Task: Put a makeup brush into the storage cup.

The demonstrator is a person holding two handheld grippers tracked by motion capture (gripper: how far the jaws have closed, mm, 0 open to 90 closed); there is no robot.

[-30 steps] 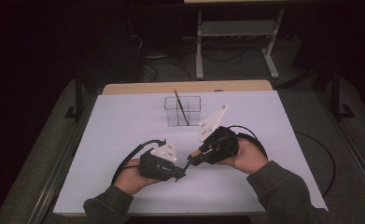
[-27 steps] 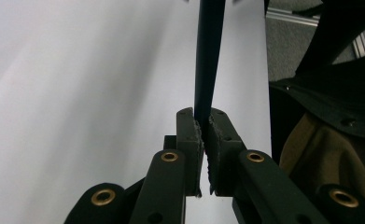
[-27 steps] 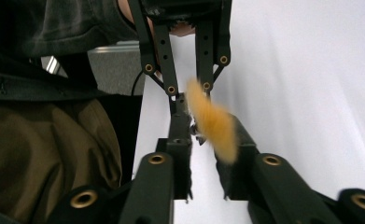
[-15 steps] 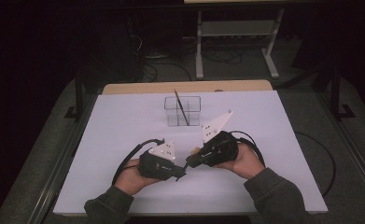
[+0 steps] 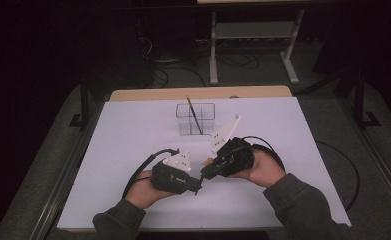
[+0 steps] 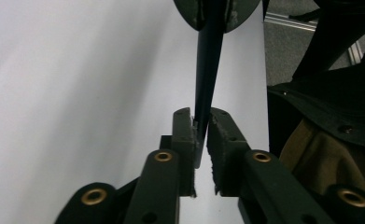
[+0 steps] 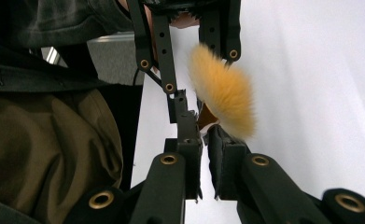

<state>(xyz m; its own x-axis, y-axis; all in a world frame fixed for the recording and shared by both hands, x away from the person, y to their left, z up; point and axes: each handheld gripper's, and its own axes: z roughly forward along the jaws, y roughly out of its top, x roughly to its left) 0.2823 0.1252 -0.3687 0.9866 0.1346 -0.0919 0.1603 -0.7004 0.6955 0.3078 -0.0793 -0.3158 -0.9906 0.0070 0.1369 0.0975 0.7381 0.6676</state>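
A soft-bristled brush is held above the near middle of a white tabletop, bridged between two hand-held grippers. The board's near edge lies just under the person's sleeves. Wide bare surface is left on both sides and ahead, up to a clear plastic box near the far edge, where a strip of bare wood is seen. A thin dark stick is leaned in that box. Dark floor, cables and a pale metal stand lie beyond the table.

From the high view the left gripper and right gripper are seen nose to nose, almost touching, with the brush too small to be made out there. Its smooth, dark, tapering handle is shown in the left gripper view, with the narrow tip pinched between the left pads; those jaws have just been eased apart very slightly with the tip between them. The fluffy orange-yellow fan of bristles is seen in the right gripper view, where the right jaws are clamped on the brush just below the bristles. A brown sleeve is shown in both gripper views.
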